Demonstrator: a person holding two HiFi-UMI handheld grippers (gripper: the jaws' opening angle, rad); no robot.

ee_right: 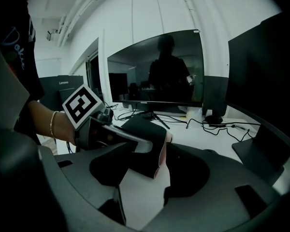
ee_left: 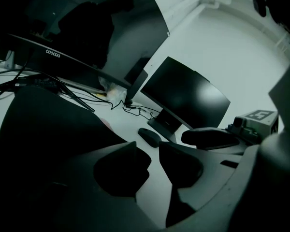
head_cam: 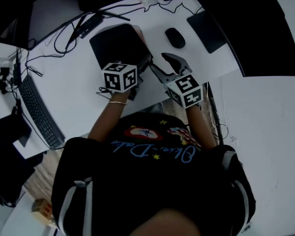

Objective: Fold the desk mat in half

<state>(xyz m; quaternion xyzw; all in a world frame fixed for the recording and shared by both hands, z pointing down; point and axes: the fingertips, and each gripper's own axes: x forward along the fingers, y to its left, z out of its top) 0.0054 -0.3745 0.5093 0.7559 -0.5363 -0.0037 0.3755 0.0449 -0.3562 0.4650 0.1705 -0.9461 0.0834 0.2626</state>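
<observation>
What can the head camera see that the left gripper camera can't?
Only the head view shows the keyboard at the desk's left edge and the bracelet on the person's left wrist. Only the left gripper view shows a monitor screen from the front, and the word coocaa on another one. Both show the mouse, the black mat and the right gripper.
</observation>
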